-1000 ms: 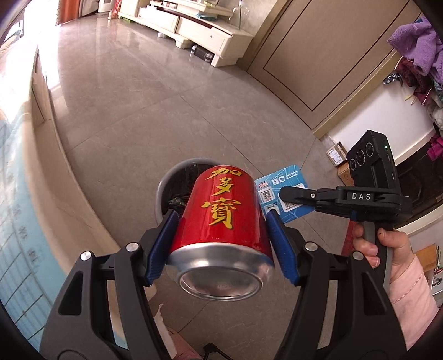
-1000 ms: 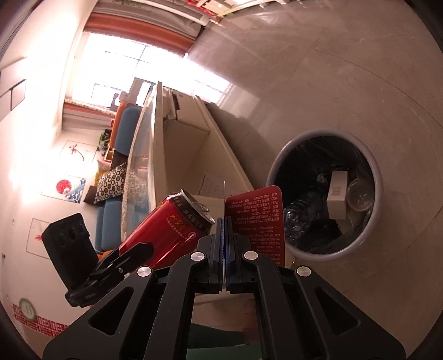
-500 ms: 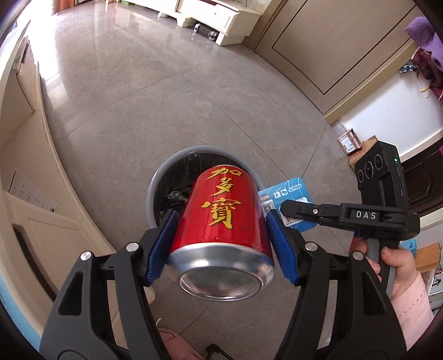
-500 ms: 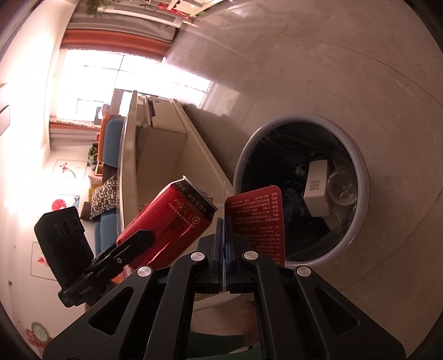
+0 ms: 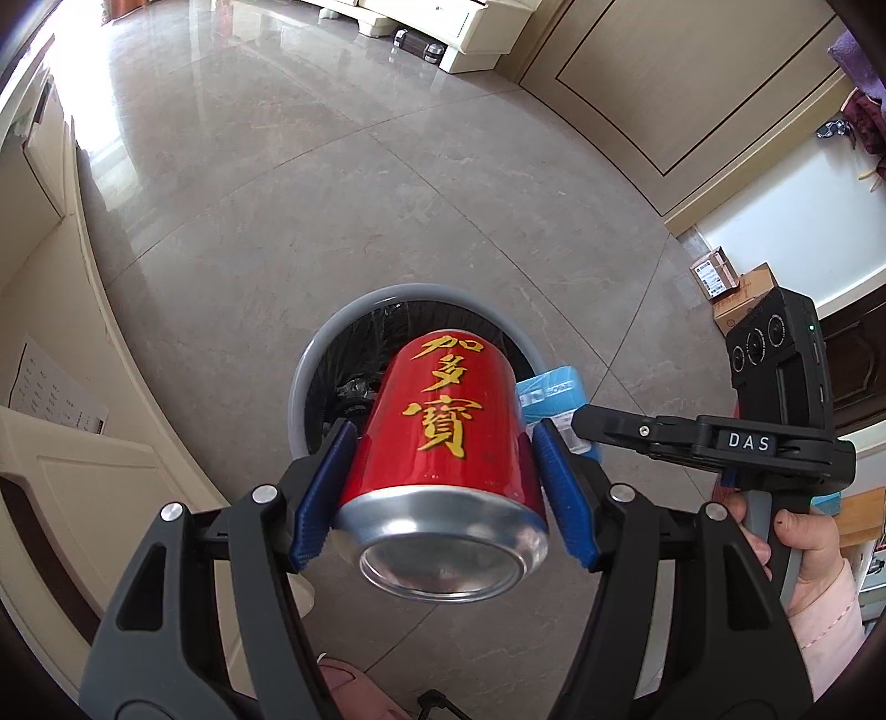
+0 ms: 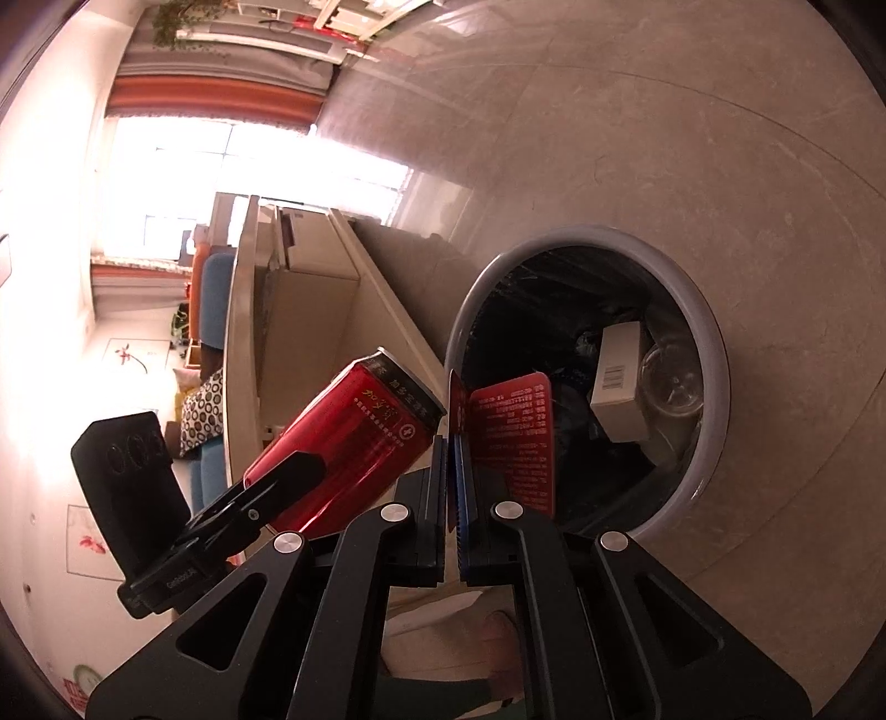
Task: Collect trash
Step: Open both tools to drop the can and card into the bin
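Observation:
My left gripper [image 5: 443,487] is shut on a red drink can [image 5: 443,437] with gold characters, held over the grey round trash bin [image 5: 338,332] lined with a black bag. The can also shows in the right wrist view [image 6: 343,448]. My right gripper [image 6: 454,476] is shut on a thin flat packet, red on one side [image 6: 512,437] and blue on the other [image 5: 554,393], held at the bin's rim [image 6: 714,354]. Inside the bin lie a white box [image 6: 617,382] and a clear plastic cup [image 6: 670,382].
A cream cabinet [image 5: 50,343] stands left of the bin, close to its rim. Cardboard boxes [image 5: 720,277] sit on the floor at the right by a white wall. A white TV stand [image 5: 443,27] is far across the tiled floor.
Both grippers have moved toward and over the bin, which now looks larger and more centred. The can and the packet stay gripped.

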A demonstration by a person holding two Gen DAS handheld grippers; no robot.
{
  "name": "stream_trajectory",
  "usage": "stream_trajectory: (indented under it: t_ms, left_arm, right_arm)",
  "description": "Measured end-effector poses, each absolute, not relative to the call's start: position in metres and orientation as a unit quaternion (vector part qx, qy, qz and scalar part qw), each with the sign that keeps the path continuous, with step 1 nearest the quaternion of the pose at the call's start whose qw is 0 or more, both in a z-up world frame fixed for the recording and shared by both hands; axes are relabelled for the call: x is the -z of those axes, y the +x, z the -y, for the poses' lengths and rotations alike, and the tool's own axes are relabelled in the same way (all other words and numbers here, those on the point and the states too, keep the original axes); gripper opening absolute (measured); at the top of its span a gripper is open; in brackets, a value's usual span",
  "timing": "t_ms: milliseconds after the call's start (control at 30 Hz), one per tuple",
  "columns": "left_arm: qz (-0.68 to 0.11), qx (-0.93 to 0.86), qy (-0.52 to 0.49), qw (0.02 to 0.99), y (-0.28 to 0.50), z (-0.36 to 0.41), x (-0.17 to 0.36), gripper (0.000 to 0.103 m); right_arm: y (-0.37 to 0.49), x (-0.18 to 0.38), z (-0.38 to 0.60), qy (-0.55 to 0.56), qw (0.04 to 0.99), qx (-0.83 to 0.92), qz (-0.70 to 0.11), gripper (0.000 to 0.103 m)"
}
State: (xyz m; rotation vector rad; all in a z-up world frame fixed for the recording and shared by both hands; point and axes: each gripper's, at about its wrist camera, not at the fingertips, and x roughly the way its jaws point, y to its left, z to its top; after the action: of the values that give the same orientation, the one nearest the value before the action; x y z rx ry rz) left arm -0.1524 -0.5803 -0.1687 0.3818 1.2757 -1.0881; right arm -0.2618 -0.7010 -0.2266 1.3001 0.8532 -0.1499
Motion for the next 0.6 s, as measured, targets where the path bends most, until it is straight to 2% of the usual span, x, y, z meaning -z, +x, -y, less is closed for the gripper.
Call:
stream_trajectory:
  t_ms: [600]
  left_arm:
    - [-0.565, 0.482, 0.168, 0.649, -0.1565, 0.5877, 0.1758, 0.063]
  right_arm:
    - [-0.2672, 0.2257, 0.7011, 0.595, 0.704, 0.076, -0.381, 0.005]
